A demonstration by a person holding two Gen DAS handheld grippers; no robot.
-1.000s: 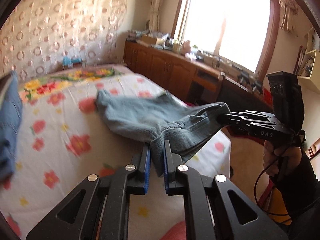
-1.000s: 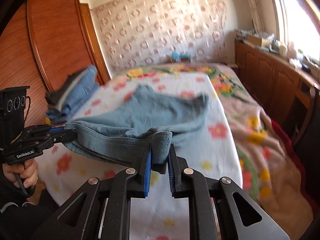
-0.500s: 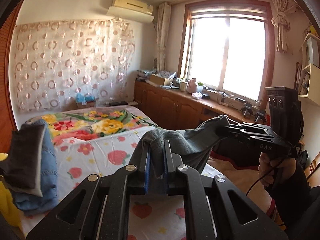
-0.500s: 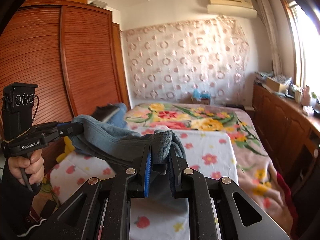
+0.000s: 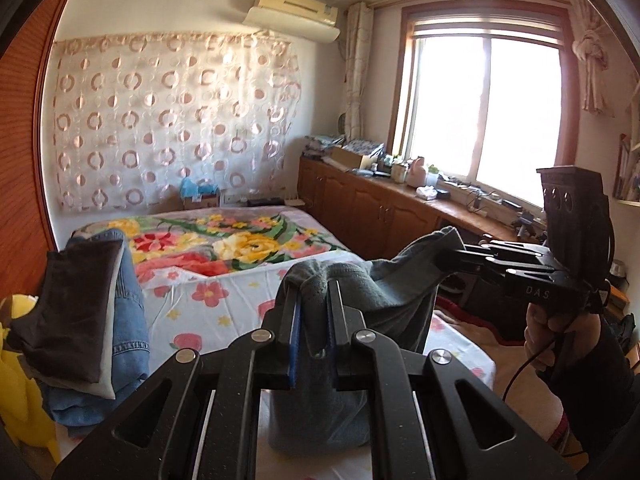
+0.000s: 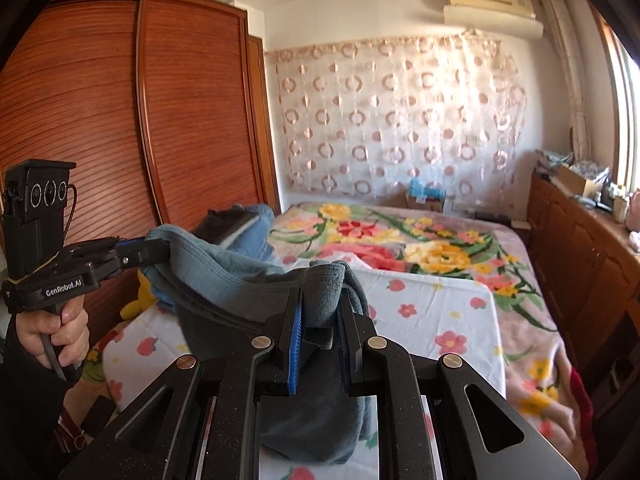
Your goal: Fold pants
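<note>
The grey-blue pants (image 5: pixel 392 292) hang in the air between my two grippers, lifted off the bed (image 5: pixel 240 304). My left gripper (image 5: pixel 314 292) is shut on one end of the waistband, and the cloth drapes down under its fingers. My right gripper (image 6: pixel 320 292) is shut on the other end of the pants (image 6: pixel 224 276). In the left wrist view my right gripper (image 5: pixel 448 254) shows at the right, pinching the cloth. In the right wrist view my left gripper (image 6: pixel 160 250) shows at the left, pinching the cloth.
A stack of folded clothes (image 5: pixel 92 320) lies on the bed's left side, with a yellow plush toy (image 5: pixel 16 380) beside it. A wooden wardrobe (image 6: pixel 120 120) stands at the left. Low wooden cabinets (image 5: pixel 380 216) run under the window at the right.
Both grippers have risen with the pants, which lay partly spread on the bed a second ago and now hang clear of it. Both views have tilted up toward the far wall.
</note>
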